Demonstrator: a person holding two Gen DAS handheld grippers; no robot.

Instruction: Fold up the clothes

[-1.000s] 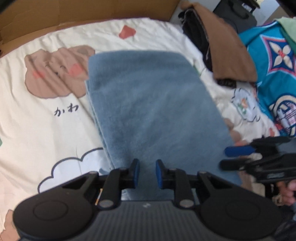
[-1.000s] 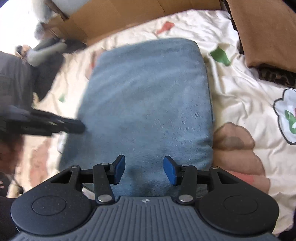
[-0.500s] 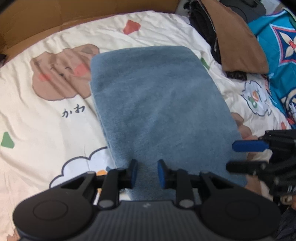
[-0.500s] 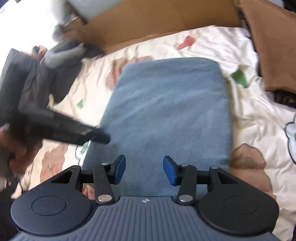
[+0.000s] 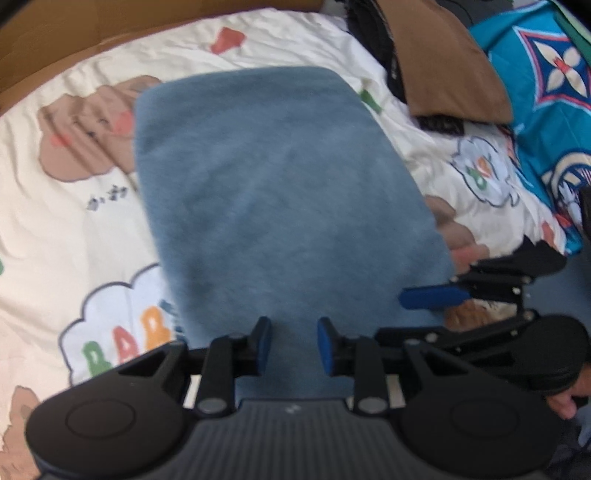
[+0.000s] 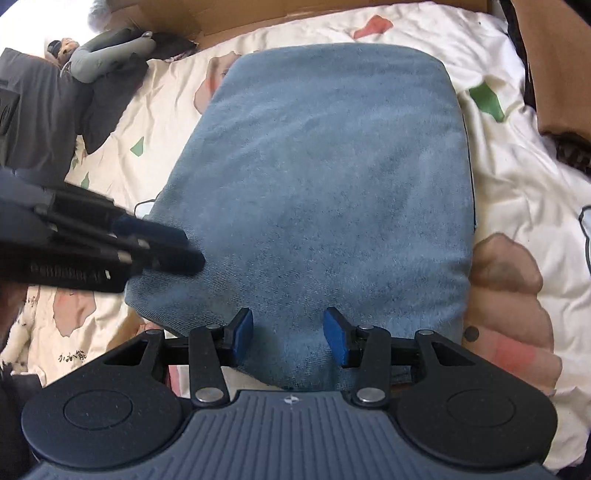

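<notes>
Well, fuzzy blue towel [image 6: 332, 177] folded rect., flat on sheet [image 6: 517, 184].

Bedsheet [image 5: 55, 229] cloud print reads "BAB", partly hidden

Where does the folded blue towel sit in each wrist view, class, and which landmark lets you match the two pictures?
Left wrist: blue towel fills the centre, ahead of the open left gripper.
Right wrist: blue towel fills the centre, ahead of the open right gripper.
Shared landmark: the red patch on the sheet beyond the towel.
</notes>
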